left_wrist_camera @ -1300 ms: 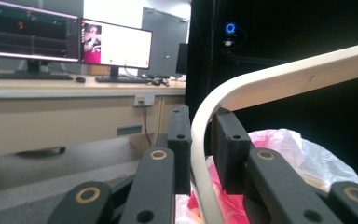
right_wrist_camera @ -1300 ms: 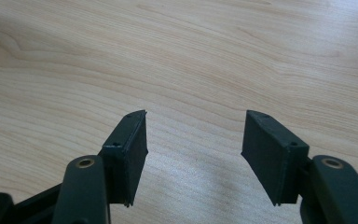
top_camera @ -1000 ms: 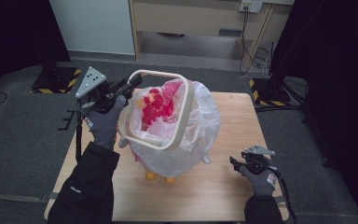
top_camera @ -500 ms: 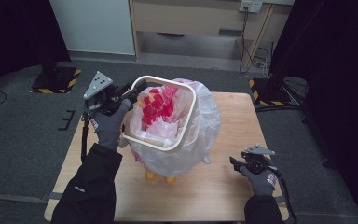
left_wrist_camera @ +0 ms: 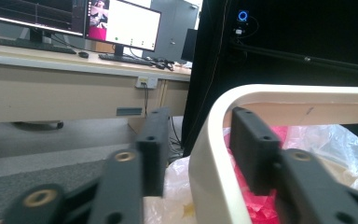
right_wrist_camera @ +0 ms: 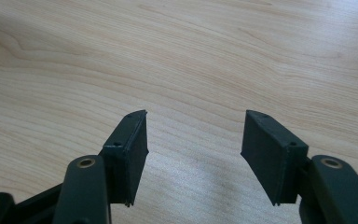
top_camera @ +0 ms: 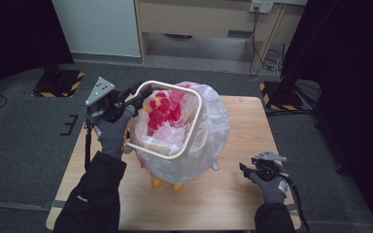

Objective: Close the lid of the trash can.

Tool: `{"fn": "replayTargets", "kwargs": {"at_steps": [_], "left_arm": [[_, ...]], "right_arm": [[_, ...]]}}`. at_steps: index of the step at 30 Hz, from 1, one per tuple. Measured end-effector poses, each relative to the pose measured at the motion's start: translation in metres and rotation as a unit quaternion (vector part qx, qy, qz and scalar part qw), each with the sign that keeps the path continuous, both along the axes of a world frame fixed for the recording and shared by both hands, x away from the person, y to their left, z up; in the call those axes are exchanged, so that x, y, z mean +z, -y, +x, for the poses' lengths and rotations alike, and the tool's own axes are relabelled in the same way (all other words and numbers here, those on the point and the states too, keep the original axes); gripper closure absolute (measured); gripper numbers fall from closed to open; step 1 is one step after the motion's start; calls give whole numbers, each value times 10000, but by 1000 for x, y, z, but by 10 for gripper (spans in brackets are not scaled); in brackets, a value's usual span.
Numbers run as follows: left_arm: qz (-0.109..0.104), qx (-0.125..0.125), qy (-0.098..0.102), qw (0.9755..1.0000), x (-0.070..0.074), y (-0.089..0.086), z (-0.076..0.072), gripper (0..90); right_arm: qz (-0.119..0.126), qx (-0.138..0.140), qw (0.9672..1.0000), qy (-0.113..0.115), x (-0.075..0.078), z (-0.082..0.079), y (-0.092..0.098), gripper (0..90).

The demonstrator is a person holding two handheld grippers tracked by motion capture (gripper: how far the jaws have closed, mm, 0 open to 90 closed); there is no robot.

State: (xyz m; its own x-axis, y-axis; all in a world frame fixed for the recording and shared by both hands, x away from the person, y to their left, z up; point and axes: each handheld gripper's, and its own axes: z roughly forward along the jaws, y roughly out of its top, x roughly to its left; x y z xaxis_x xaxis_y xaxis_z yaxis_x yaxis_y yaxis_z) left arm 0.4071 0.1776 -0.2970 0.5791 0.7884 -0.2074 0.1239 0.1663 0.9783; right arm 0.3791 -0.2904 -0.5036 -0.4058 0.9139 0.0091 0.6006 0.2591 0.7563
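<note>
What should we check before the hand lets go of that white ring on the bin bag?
1. Left gripper opened: ok. Its fingers have just been opening and stand on either side of the ring, with a gap at the outer one.
2. Ring sits flat on the bin: not ok. It lies tilted over the bag.
3. Bag held under the ring all round: cannot tell.
4. Red stuff stays inside the bag: ok.
5. Right gripper free to help: ok. It is open over the bare table, holding nothing.
6. Bin steady on the table: cannot tell; the bag hides its base.
</note>
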Motion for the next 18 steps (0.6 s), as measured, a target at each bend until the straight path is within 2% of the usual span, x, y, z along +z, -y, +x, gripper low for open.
{"fn": "replayTargets", "kwargs": {"at_steps": [2,4,11,18], "left_arm": [[20,16,32,10000,0,0,-1,687],[-1,58,31,10000,1,0,-3,729],[0,206,-33,9998,15,0,-11,757],[-130,293,63,9995,32,3,-16,755]], "right_arm": [[0,3,10000,-2,0,0,0,406],[-1,0,10000,2,0,0,0,406],[-4,11,10000,16,0,0,0,406],[-4,7,10000,-6,0,0,0,406]]}}
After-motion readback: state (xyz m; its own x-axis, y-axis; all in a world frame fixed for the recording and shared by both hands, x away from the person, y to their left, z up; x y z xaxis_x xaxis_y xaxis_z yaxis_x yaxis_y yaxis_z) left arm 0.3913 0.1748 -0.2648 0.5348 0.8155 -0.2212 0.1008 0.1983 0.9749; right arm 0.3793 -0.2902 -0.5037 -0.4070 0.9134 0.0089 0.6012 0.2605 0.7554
